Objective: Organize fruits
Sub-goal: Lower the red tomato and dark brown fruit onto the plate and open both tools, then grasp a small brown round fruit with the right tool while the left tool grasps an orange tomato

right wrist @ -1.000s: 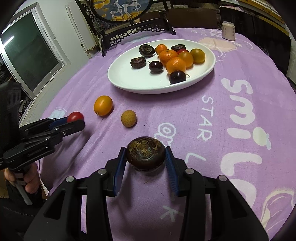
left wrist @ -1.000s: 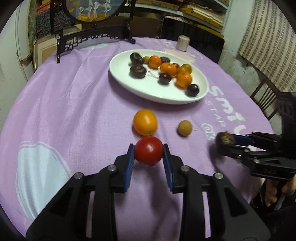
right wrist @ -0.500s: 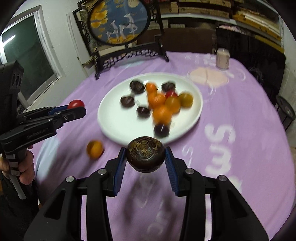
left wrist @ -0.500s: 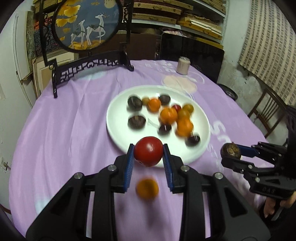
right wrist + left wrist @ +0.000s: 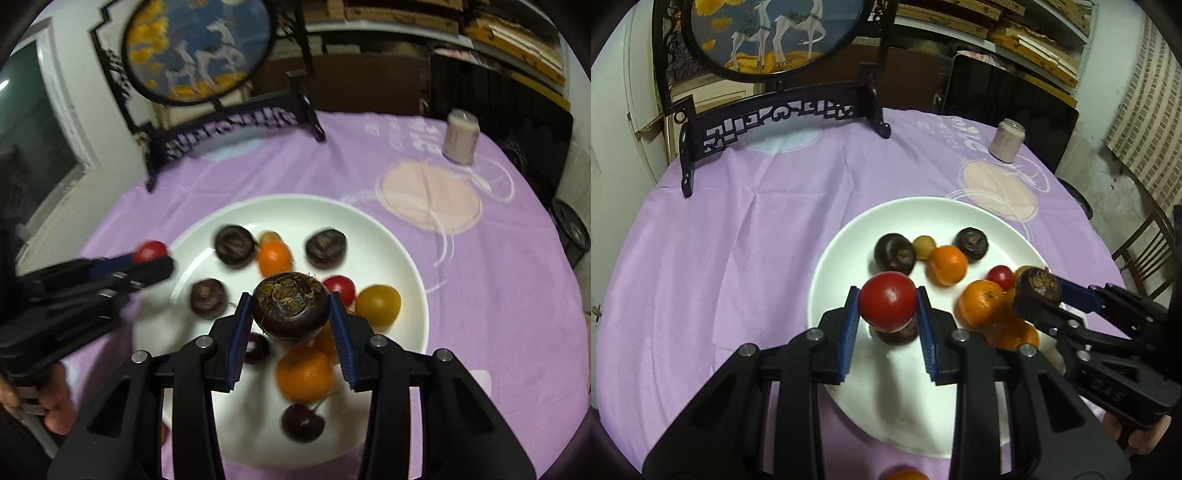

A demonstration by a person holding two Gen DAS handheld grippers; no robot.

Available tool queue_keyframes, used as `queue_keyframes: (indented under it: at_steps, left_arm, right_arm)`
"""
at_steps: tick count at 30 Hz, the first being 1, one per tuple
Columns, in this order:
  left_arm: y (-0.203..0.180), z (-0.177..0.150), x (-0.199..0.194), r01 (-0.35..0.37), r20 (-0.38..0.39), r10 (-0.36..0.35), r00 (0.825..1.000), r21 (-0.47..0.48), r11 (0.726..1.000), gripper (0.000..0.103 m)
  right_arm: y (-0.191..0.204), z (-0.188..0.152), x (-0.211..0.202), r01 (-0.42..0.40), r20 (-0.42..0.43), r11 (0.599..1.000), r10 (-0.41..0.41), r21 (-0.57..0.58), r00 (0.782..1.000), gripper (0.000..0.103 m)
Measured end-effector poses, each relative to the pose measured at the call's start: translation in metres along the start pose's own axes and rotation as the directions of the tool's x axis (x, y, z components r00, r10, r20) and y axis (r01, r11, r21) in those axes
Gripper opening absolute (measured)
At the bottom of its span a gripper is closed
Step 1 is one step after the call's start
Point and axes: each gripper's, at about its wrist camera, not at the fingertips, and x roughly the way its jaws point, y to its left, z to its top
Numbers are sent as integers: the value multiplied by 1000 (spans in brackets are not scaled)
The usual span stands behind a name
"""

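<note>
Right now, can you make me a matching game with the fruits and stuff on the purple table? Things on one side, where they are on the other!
Things:
1. red tomato
2. dark brown water chestnut
3. dark cherry
4. pale cup

Places:
A. lying on the white plate, near its front edge
B. squeezed in the right gripper
C. standing on the purple cloth beyond the plate
D. squeezed in the left gripper

Pairs: 1-D, 2-B, 3-A, 4-C
</note>
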Motion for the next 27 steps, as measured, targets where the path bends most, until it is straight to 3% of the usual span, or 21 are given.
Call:
queue_keyframes:
  at_steps: [5,6,7,9,14,20,27]
  left_arm:
    - [0,3,0,13,17,-13,1000,1,1000,33]
    - [-1,3,0,16,22,-16,1000,-1,1000,37]
    - [-1,2,-1,14,31,-14,999,-5,1000,54]
    - [0,1,-6,-2,51,2,999,-3,1000,62]
    - [8,-14,-26,20,78,-19,997,-11,1000,62]
    - [14,-52,-61,42,135,-38,990,-31,999,66]
    - [10,-113,-80,23,99,-22,995,-3,1000,69]
  right_arm:
    - [-8,8,10,39,15,999,-39,8,999,44]
    - [-8,8,11,49,25,999,-49,-1,998,52]
    - [-9,8,11,62,32,998,-61,-3,998,58]
    - [-10,4,6,70,51,998,-70,-1,996,61]
    - [-20,-18,-19,68,90,998,-69,15,994,61]
    - [-30,-69,-63,-29,131,995,17,94,991,61]
    - [-7,-121,-91,-58,65,997,55,42,996,62]
